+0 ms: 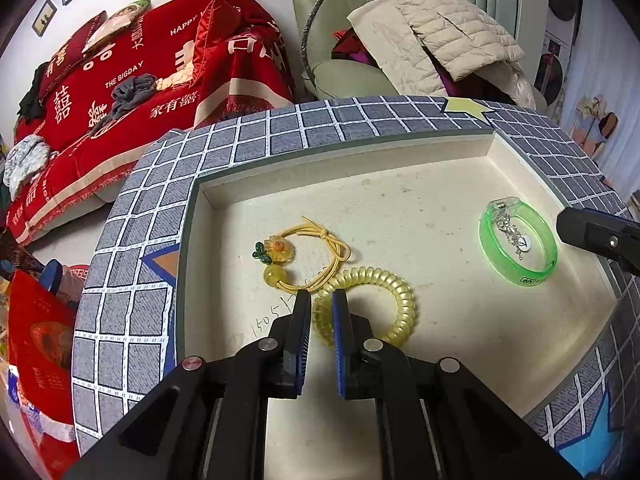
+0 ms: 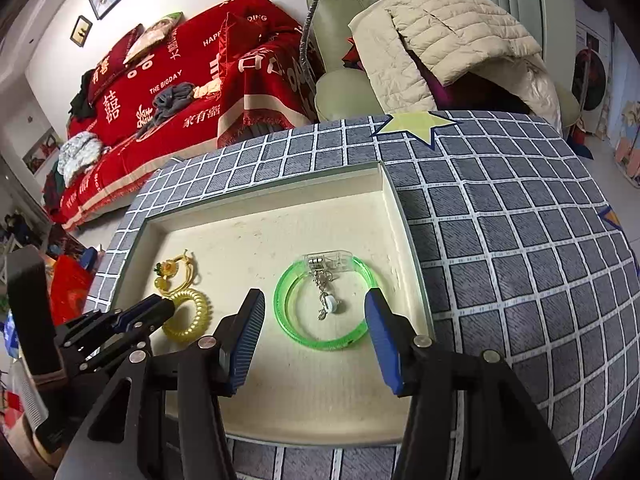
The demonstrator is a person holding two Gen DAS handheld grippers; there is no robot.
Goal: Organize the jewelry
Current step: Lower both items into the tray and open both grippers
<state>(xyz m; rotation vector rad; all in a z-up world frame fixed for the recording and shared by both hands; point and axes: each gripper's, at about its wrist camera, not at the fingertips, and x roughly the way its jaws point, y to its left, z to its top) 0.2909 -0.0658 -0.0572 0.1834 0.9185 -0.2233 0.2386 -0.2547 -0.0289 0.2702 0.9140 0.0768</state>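
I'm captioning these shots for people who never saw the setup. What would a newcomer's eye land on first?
Probably the translucent neon-green plastic bangle, lying flat in the shallow cream tray with a small silver chain inside its ring, framed by the open right tongs. Next, the pale yellow spiral coil hair tie at the tray's other side, pinched by the shut left tongs. Behind, a bright red sofa cover.

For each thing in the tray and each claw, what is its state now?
Left claw: shut on the spiral hair tie.
Right claw: open, holding nothing.
Green bangle: lying flat.
Silver chain: lying inside the bangle.
Flower hair tie: lying loose.
Tray: uncovered.
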